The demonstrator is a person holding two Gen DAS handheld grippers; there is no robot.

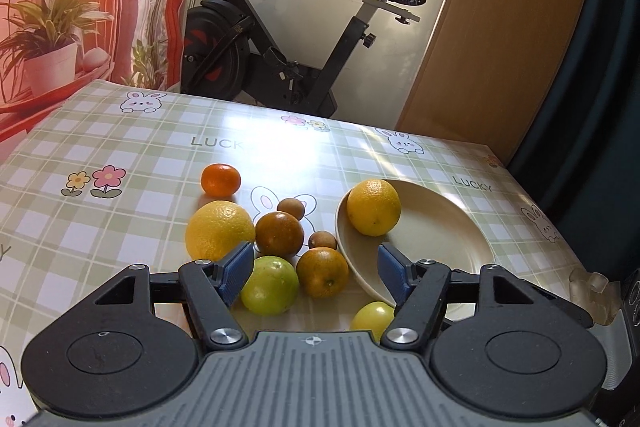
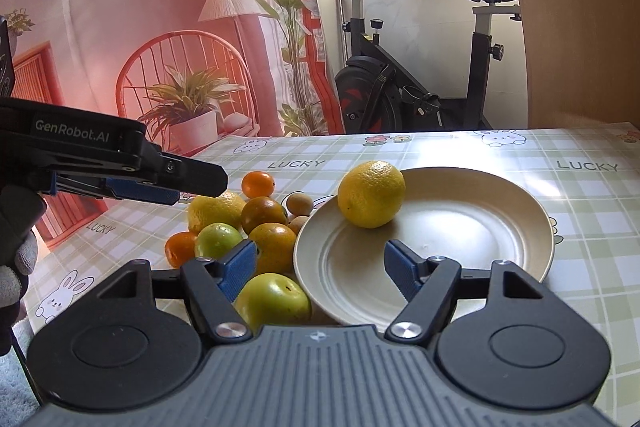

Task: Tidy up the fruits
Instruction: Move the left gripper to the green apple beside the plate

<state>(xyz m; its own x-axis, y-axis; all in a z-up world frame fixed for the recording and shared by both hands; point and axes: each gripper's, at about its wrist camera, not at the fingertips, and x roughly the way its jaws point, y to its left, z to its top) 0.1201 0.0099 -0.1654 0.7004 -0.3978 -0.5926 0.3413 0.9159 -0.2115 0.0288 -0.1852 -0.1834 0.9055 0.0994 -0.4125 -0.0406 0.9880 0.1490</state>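
We hold both claws spread wide and empty: the left claw [image 1: 316, 273] low in its frame above a cluster of fruit [image 1: 276, 239] on the checked tabletop [image 1: 120, 155], the right claw [image 2: 320, 267] over the cream plate [image 2: 480, 211]. One yellow citrus [image 2: 371, 194] rests on the plate's upper-left rim; the other fruit lie just left of it.

Fruit beside and on the cream plate [image 2: 500, 227].
One yellow lemon [image 2: 371, 194] resting on plate's far-left rim; remaining citrus, green fruits and small brown ones clustered left of plate.
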